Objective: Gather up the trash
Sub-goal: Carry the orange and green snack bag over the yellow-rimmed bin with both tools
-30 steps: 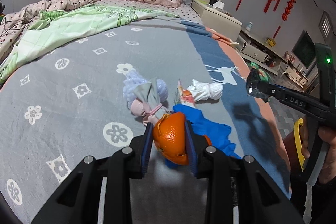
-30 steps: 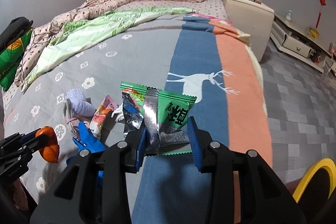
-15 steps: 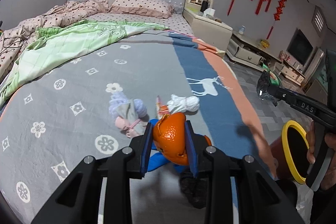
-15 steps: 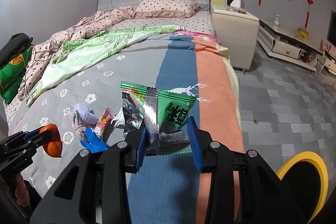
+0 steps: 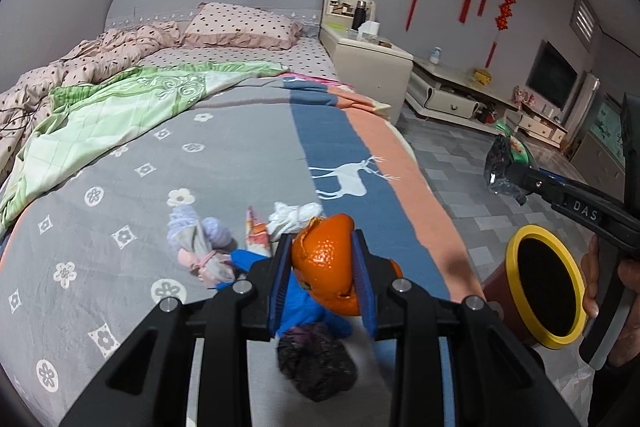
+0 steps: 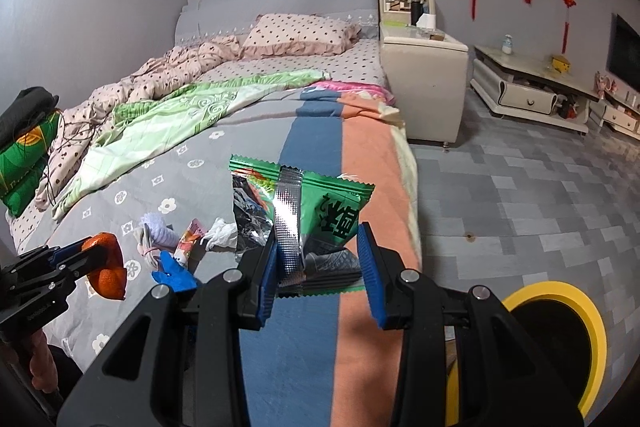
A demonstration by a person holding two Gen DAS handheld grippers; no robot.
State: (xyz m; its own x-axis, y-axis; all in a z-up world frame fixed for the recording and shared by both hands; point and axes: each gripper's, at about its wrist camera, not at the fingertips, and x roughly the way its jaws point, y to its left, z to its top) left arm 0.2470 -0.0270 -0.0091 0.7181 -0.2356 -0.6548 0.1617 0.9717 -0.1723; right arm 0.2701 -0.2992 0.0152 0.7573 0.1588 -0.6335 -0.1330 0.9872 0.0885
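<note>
My left gripper is shut on an orange peel, held above the near end of the bed. My right gripper is shut on a green and silver snack wrapper; in the left wrist view that wrapper hangs over the floor at the right. A bin with a yellow rim stands on the floor beside the bed, also low right as the bin in the right wrist view. On the grey blanket lie a blue scrap, a white tissue wad, a small wrapper, a pale bundle and a dark wad.
A rumpled green quilt and pink dotted bedding cover the far left of the bed. A cream nightstand and a low white TV cabinet stand along the right wall. Grey tiled floor spreads right of the bed.
Both grippers have risen and drawn back from the bed with their loads still held. The yellow-rimmed bin has come into fuller view in both views, and a dark wad now shows below the peel.
</note>
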